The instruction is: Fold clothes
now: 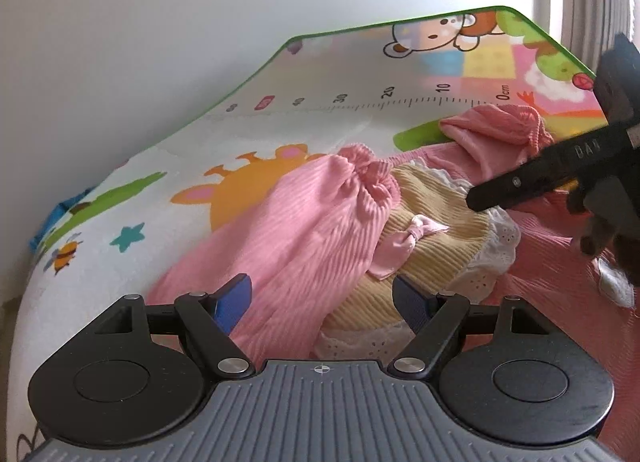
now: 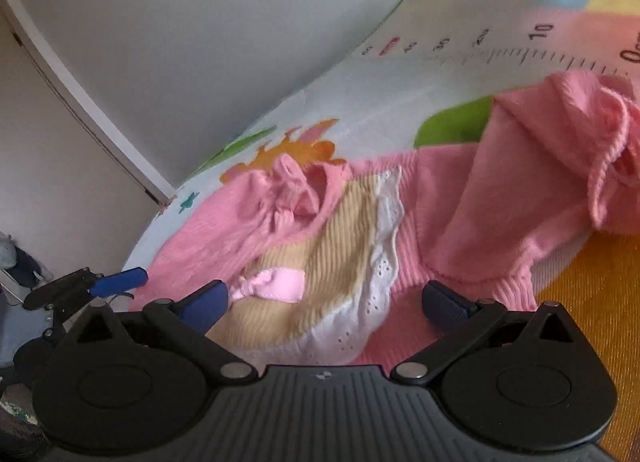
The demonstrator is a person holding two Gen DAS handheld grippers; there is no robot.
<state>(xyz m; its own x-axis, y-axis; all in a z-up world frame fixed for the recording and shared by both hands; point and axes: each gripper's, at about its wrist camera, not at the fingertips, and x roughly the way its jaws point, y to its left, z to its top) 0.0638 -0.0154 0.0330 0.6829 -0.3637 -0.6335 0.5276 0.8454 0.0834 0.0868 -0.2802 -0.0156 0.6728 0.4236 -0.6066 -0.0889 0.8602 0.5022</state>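
The pink ribbed baby garment (image 1: 304, 222) lies rumpled on the play mat (image 1: 280, 130), one sleeve (image 1: 320, 202) across its chest; folding has barely begun. Both the left hand-held gripper (image 1: 322, 302) and the right hand-held gripper (image 2: 332, 302) are spread and pinch nothing.

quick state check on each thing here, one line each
left gripper: open, astride the left sleeve, not gripping
right gripper: open, over the bib, holding nothing
pink top: spread on the mat, unfolded
left sleeve: folded in across the chest
right sleeve: bunched up
mat: flat
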